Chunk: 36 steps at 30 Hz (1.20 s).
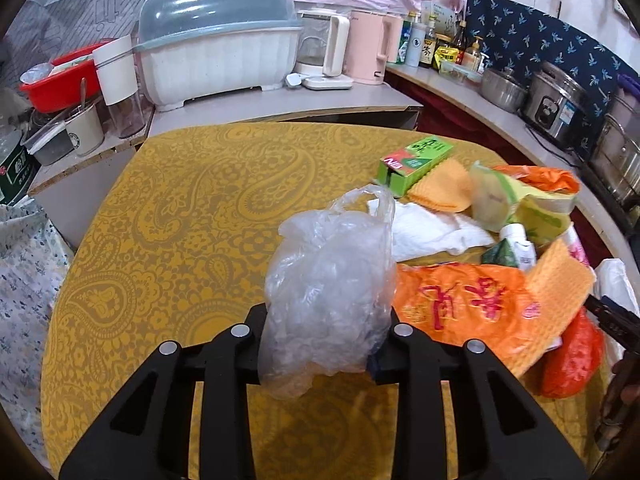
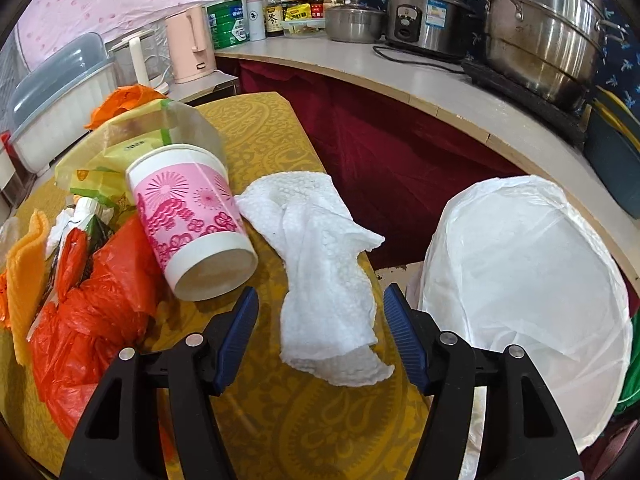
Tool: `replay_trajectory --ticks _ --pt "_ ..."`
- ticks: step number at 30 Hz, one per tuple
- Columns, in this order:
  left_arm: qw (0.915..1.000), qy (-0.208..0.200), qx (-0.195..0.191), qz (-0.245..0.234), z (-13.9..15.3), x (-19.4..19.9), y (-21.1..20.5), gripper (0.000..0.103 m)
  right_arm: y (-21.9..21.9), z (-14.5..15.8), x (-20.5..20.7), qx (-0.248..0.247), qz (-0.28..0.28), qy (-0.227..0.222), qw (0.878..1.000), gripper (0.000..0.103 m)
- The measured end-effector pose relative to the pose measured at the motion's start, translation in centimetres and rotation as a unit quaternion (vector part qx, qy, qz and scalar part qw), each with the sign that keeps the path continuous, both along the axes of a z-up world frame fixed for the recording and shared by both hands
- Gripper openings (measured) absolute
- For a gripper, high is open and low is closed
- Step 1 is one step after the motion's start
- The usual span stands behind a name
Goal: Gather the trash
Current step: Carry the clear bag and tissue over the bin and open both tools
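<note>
The left tool is pinching a crumpled clear plastic bag, which stands up between its two sides. It looks held this way so it can be carried off as trash. The right tool is spread wide with nothing squeezed in it. A crumpled white paper towel lies on the yellow patterned worktop right between its two blue pads, not touched by them, so this looks like the next thing to grab. Just to the right of that tool is a bin lined with a thin white bag, open at the top, likely there so the trash can drop in. To the left of the right tool, one pink and white paper cup lies on its side, near a crumpled red-orange plastic bag. Ahead and to the right of the left tool sits one small green cardboard box. I count two orange wavy cloths there, one white paper towel and one big orange bag with red writing. Most of the trash is not yet picked up.
</note>
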<state>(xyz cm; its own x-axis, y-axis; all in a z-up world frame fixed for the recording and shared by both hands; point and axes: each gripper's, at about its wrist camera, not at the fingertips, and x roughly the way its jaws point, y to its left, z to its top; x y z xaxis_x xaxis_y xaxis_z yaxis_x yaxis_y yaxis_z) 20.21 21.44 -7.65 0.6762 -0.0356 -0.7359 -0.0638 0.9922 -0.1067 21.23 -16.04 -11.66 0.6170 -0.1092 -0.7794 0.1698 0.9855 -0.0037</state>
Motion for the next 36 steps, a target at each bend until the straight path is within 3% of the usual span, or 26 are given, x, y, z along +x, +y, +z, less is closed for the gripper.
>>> replay_trajectory --ticks 4,7,10,22,30,36 --pt "0.9999 -0.012 0.003 -0.008 1.3 -0.9 -1.1 0.030 -0.5 -1.0 0.5 0.017 0.000 0.013 1.000 0.047" --pt "0.9997 -0.019 -0.002 -0.014 2.3 -1.5 -1.8 0.030 -0.6 -0.9 0.1 0.024 0.006 0.010 1.000 0.021" --pt "0.9994 -0.026 -0.005 -0.021 3.2 -2.2 -2.6 0.030 -0.8 0.0 -0.7 0.041 0.009 0.003 0.999 0.013" --pt "0.9928 -0.075 -0.017 -0.092 8.8 -7.0 -9.8 0.030 -4.0 10.1 -7.4 0.063 -0.010 -0.112 0.992 0.011" --pt "0.9776 -0.103 -0.023 -0.182 11.9 -9.8 -18.3 0.030 -8.7 14.8 -13.8 0.063 -0.046 -0.169 0.983 0.011" --pt "0.9628 -0.100 -0.034 -0.248 12.3 -10.8 -25.2 0.030 -12.6 16.1 -17.0 0.055 -0.084 -0.184 0.978 0.011"
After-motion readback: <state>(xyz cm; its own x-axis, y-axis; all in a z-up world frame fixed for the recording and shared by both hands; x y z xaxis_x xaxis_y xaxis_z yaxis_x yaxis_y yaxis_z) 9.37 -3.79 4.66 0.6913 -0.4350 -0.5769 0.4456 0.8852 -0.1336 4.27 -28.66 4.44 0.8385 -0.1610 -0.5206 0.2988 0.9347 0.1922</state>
